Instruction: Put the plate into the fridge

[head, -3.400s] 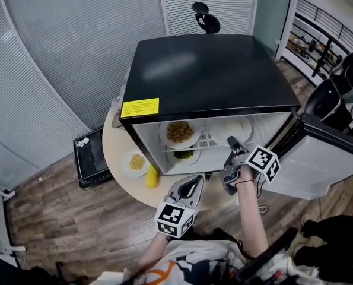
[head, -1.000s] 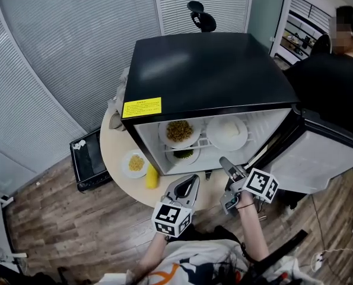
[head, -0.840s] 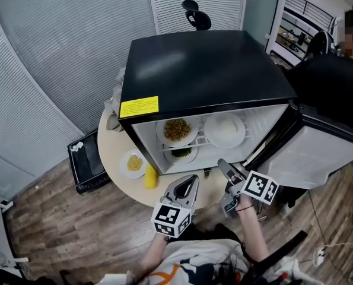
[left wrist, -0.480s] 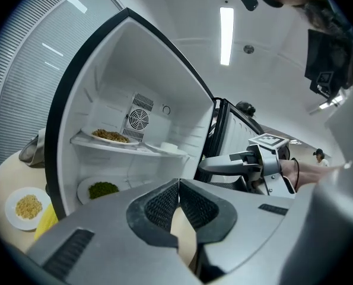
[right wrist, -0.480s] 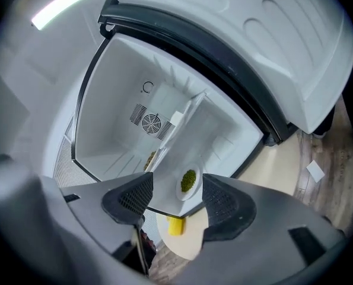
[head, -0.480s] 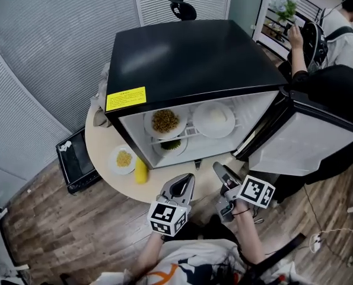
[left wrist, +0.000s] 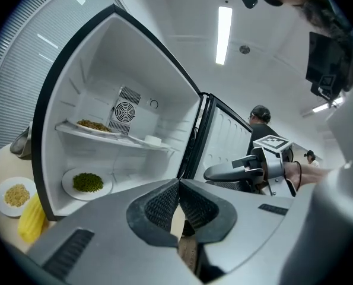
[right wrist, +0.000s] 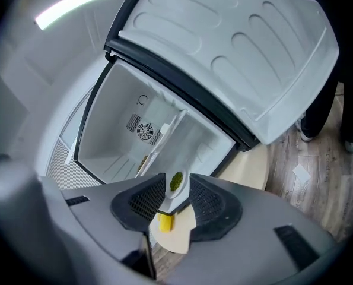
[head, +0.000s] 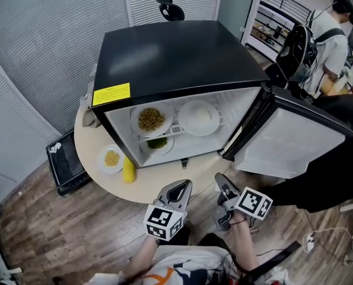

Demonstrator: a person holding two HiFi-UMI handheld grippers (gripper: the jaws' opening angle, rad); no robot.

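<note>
One plate (head: pixel 102 164) of yellow grains (head: pixel 111 157) lay at the surface's (head: pixel 158 180) left edge beside the open fridge (head: pixel 176 58), likely next to be fetched with a leftward reach; left gripper (head: pixel 183 187) closed empty, right gripper (head: pixel 219 180) part-open, jaws lately closing on nothing.

Seen from the head view, the fridge (head: pixel 176 58) is glossy black on top and white inside, its door (head: pixel 289 144) lined white, and a yellow label (head: pixel 111 94) with dark print sits at its front left corner. Its white plates (head: pixel 199 117) carry yellow-brown food (head: pixel 150 119), a white heap and green food (head: pixel 157 143). To the lower left, the cream table (head: pixel 146 186) bears a white dish (head: pixel 111 158) of yellow grains and a yellow cob (head: pixel 129 170), over a brown wood-grain floor (head: pixel 57 230) and beside grey, finely striped blinds (head: pixel 40 46).
</note>
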